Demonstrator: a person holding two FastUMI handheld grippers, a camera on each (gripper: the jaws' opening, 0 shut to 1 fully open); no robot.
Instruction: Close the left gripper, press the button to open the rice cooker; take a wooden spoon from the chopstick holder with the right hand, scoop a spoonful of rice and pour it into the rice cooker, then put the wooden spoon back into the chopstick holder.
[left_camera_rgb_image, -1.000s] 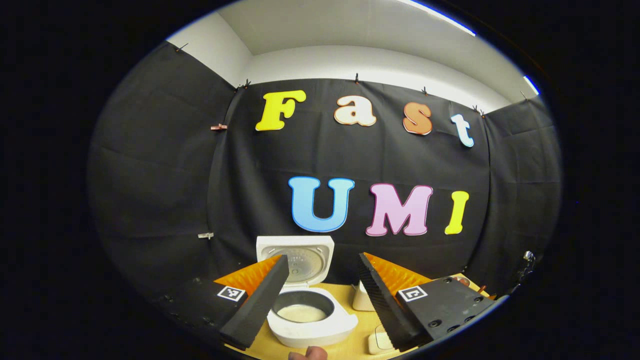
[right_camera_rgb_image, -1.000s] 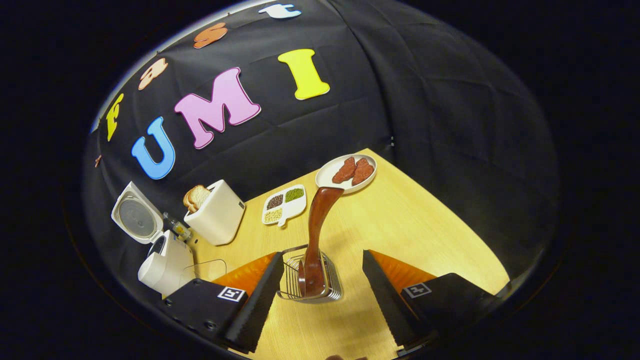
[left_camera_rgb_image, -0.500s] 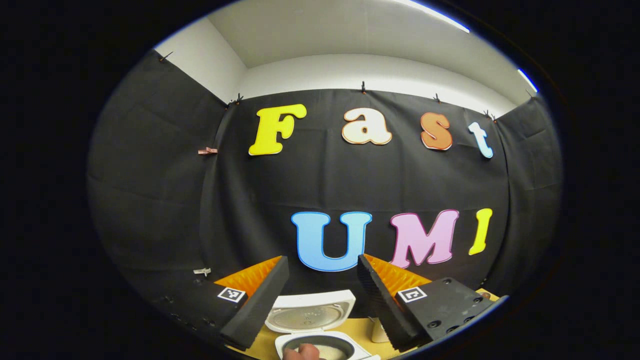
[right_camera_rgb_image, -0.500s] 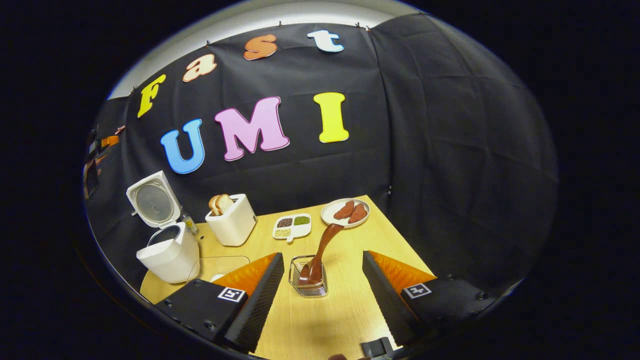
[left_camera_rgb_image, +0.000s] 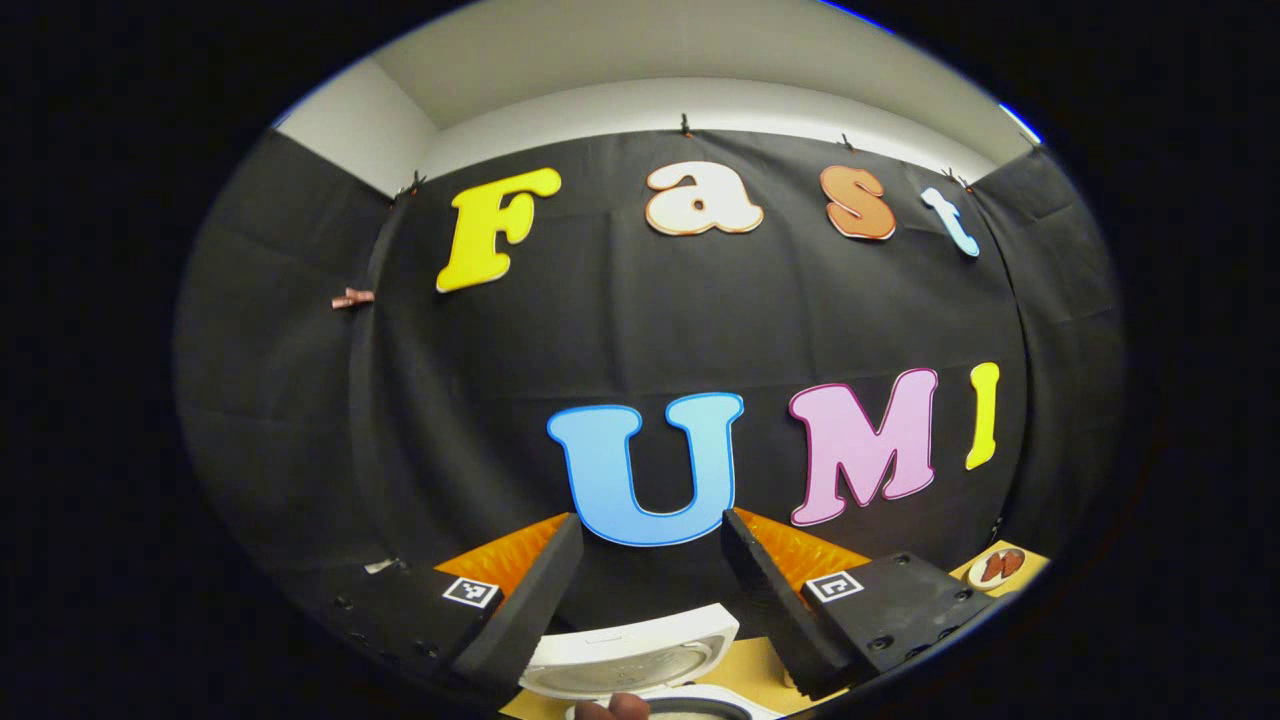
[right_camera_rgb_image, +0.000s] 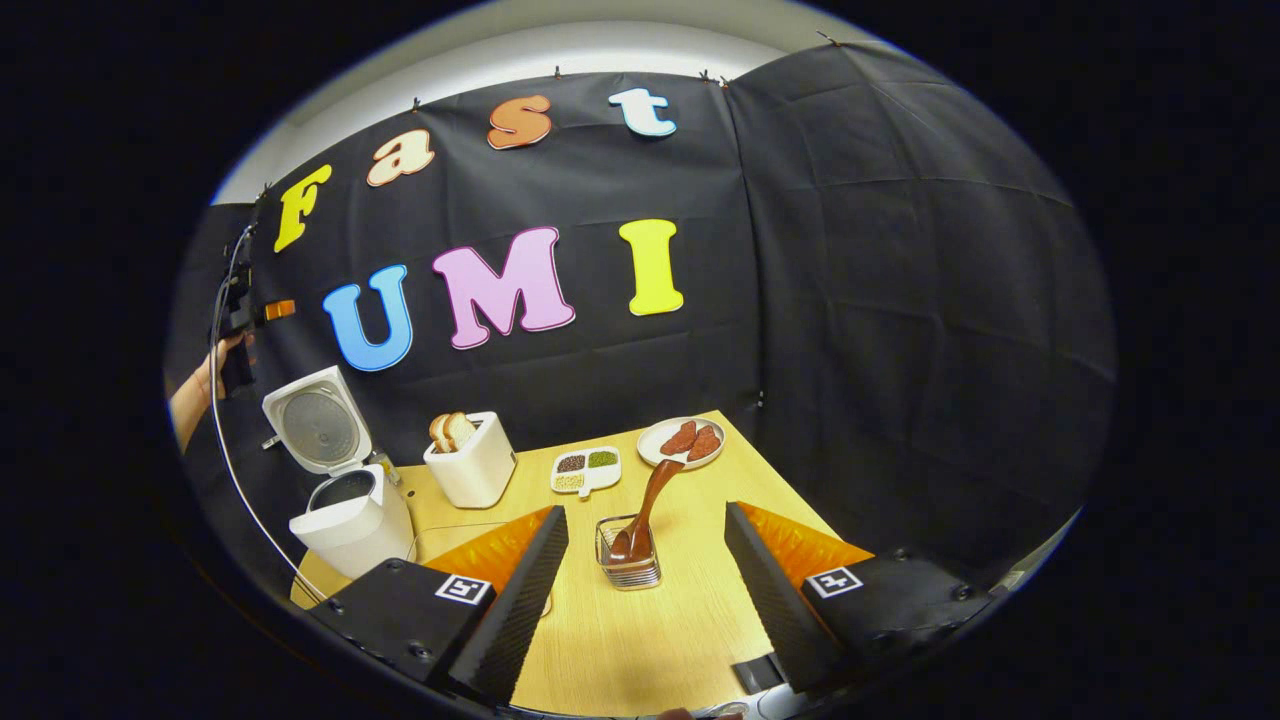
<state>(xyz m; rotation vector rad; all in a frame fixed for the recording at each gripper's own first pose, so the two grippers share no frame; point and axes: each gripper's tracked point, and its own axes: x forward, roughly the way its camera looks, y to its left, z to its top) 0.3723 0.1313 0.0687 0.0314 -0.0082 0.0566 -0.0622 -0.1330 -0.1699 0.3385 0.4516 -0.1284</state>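
The white rice cooker (right_camera_rgb_image: 350, 515) stands at the table's left with its lid (right_camera_rgb_image: 315, 432) up. In the left gripper view its raised lid (left_camera_rgb_image: 632, 662) peeks out low between the fingers. A brown wooden spoon (right_camera_rgb_image: 650, 505) leans in the wire chopstick holder (right_camera_rgb_image: 630, 555) mid-table. My right gripper (right_camera_rgb_image: 645, 590) is open, pulled back from the holder, nothing between its fingers. My left gripper (left_camera_rgb_image: 650, 600) is open and raised, facing the wall; in the right gripper view it hangs at the far left (right_camera_rgb_image: 240, 320) in a hand.
A white toaster (right_camera_rgb_image: 470, 465) with bread stands beside the cooker. A divided dish of grains (right_camera_rgb_image: 586, 469) and a plate of reddish pieces (right_camera_rgb_image: 682, 442) lie toward the back of the wooden table (right_camera_rgb_image: 640, 640). A cable (right_camera_rgb_image: 230, 470) hangs from the left gripper.
My right gripper has drawn back and up from the chopstick holder, leaving the spoon in it. My left gripper has lifted away from the rice cooker and tilted up toward the wall.
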